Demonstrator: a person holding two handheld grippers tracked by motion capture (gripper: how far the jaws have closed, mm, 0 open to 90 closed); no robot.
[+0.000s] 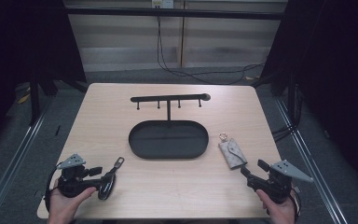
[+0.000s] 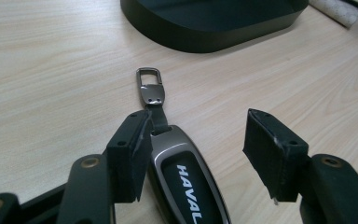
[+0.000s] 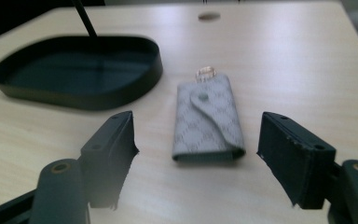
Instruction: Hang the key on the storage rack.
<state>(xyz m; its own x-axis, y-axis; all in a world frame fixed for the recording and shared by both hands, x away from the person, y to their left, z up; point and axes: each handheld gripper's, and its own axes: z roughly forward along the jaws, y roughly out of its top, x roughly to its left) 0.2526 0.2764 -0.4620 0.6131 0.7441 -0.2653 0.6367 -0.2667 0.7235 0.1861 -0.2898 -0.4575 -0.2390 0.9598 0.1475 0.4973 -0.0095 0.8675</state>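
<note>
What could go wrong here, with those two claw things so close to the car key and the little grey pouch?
The left gripper has one pad touching the car key fob while the other stands well clear, so closing might shove the fob sideways instead of pinching it. The right gripper is open with the grey key pouch lying flat just ahead; the jaws could slide over it or scrape the table. Either item might catch the black tray when lifted toward its hook bar.
</note>
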